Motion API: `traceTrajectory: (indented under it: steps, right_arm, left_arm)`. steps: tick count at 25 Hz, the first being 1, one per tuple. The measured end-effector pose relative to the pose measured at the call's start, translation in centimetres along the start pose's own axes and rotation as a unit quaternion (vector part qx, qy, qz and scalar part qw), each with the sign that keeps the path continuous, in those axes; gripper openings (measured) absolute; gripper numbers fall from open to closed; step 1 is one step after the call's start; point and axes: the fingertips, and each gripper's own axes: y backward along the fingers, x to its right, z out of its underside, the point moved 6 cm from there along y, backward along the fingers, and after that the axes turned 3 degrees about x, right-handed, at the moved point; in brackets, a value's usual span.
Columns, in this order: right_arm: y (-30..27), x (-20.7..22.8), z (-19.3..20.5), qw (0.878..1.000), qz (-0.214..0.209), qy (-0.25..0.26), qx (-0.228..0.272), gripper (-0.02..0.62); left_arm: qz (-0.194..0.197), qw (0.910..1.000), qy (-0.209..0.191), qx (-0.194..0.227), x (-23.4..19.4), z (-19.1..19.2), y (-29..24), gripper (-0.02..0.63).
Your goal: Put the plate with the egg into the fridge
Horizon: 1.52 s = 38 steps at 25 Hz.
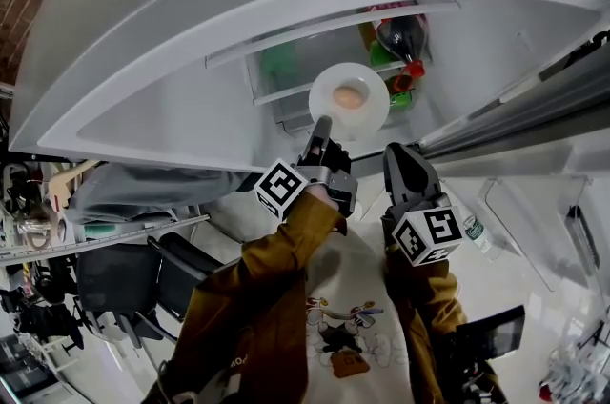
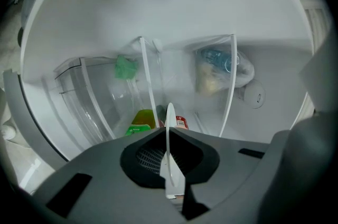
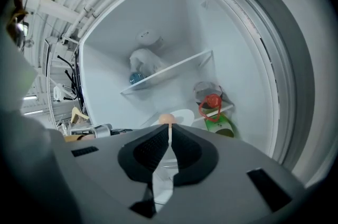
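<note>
While the left gripper (image 1: 321, 123) clamps the plate (image 1: 374, 103) with the egg (image 1: 349, 96) at the open fridge (image 1: 457, 59) and the right gripper (image 1: 398, 152) is closed and empty, a level set-down seems next.

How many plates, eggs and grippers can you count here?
plate: 1
egg: 1
grippers: 2 (left gripper, right gripper)
total: 4

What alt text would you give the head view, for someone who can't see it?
Seen from above, the left gripper pinches the rim of a white plate carrying an egg, reaching into an open fridge that holds bottles. The right gripper hangs beside it, holding nothing.
</note>
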Motion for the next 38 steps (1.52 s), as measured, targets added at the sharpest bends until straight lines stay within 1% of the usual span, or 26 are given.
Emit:
traceTrajectory:
  steps: [3,7,22,28,38]
  right_arm:
    - [-0.2,-0.3,-0.1,1.0,-0.001,0.006,-0.001,0.006]
    - [-0.4,-0.3,-0.3,1.0,-0.009,-0.005,0.0,0.006]
    - [-1.0,-0.3,-0.3,1.0,-0.021,-0.007,-0.005,0.006]
    - [-1.1,-0.3,-0.2,1.0,-0.023,-0.012,-0.003,0.006]
    - [-0.7,-0.5,-0.4,1.0,-0.021,-0.013,0.002,0.006]
  left_arm:
    - [-0.011,0.9999,-0.005,0.004,-0.2,-0.2,-0.3,0.018]
    - [-0.013,0.9999,-0.003,0.011,-0.2,-0.4,-0.8,0.018]
    - [-0.039,0.9985,0.009,0.037,-1.2,-1.4,-2.0,0.018]
    - [-0.049,0.998,0.01,0.039,-1.4,-1.5,-2.2,0.018]
    - [-0.057,0.9973,0.016,0.044,-1.5,-1.8,-2.7,0.018]
